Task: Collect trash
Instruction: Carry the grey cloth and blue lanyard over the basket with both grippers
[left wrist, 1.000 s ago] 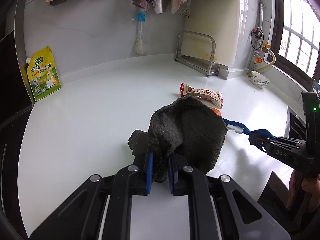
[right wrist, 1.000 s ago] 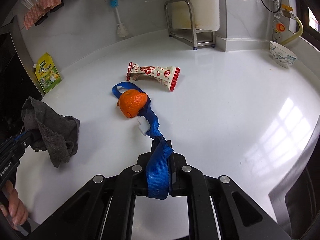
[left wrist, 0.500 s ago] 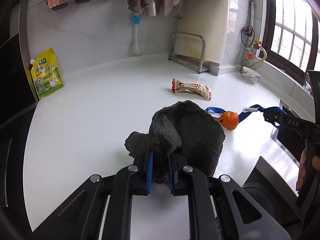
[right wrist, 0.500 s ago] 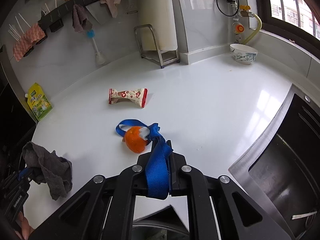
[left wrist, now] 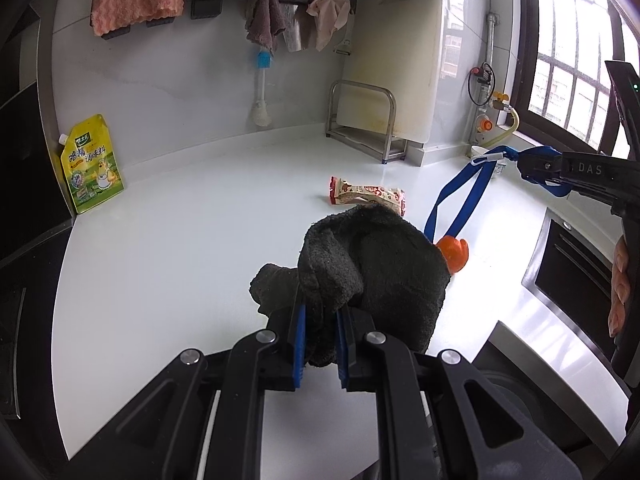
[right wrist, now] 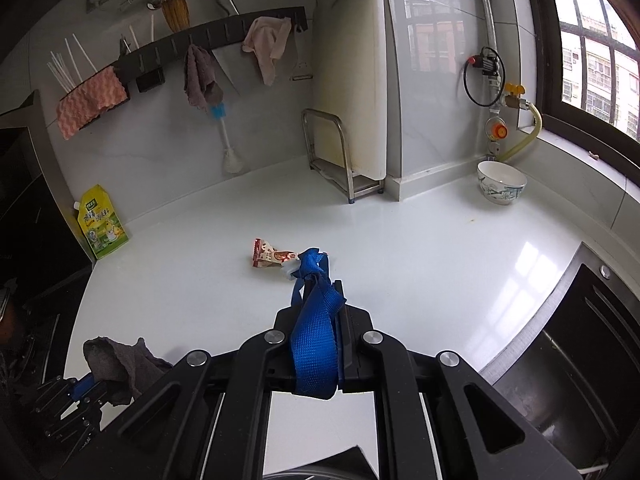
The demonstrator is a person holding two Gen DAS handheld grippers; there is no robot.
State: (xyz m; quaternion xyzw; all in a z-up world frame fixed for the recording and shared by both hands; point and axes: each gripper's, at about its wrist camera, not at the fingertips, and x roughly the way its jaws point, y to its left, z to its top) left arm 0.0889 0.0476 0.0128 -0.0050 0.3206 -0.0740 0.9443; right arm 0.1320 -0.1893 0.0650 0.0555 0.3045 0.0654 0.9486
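My left gripper [left wrist: 320,316] is shut on a dark grey rag [left wrist: 376,264] held above the white counter [left wrist: 180,220]. My right gripper [right wrist: 320,312] is shut on a blue strap [right wrist: 314,344], lifted well above the counter; it also shows in the left wrist view [left wrist: 538,170]. The strap [left wrist: 456,204] hangs down in a loop around an orange peel [left wrist: 454,254], which is hidden in the right wrist view. A red and white snack wrapper [left wrist: 366,195] lies on the counter beyond the rag, also seen in the right wrist view [right wrist: 274,257].
A yellow refill pouch [left wrist: 90,166] leans at the back left wall. A cutting board in a metal rack [left wrist: 384,80] stands at the back. A white bowl [right wrist: 501,182] sits by the window. A dark sink [right wrist: 568,360] lies at the right. Cloths hang on a wall rail [left wrist: 264,20].
My right gripper has risen and pulled back, drawing the blue strap up so it hangs steeply. My left gripper has also pulled back with the rag.
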